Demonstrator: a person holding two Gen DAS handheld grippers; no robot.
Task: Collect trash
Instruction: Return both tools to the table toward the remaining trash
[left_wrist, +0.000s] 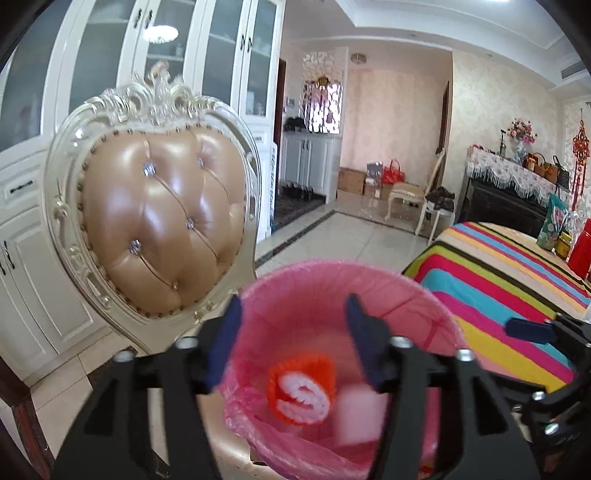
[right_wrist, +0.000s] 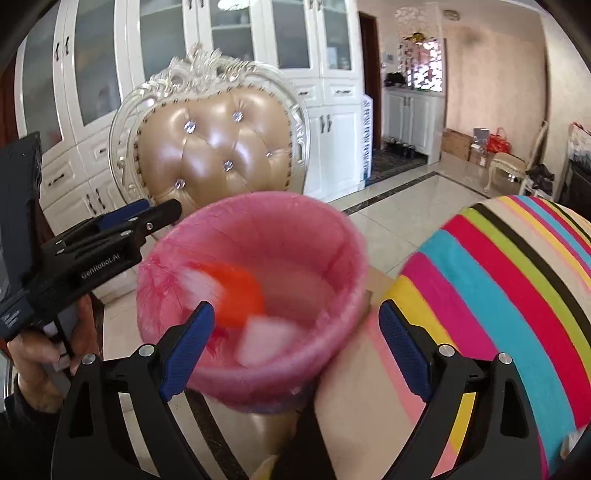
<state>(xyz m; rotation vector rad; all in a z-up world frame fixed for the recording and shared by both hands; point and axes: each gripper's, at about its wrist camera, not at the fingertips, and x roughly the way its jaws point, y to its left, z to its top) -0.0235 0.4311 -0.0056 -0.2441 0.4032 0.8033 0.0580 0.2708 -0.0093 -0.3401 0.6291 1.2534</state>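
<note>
Your left gripper (left_wrist: 293, 341) and right gripper (right_wrist: 297, 350) spread, empty; wrapper (left_wrist: 301, 391) and tissue (left_wrist: 360, 415) below in bin (left_wrist: 343, 273). You check for leftovers.

Black plastic grippers (right_wrist: 295, 343), blue ribbed pads (right_wrist: 190, 347), silver screws, "GenRobot.AI" lettering.

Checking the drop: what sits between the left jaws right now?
In the left wrist view, nothing is gripped; the orange wrapper and pale scrap show between them, inside the pink-lined bin.
</note>
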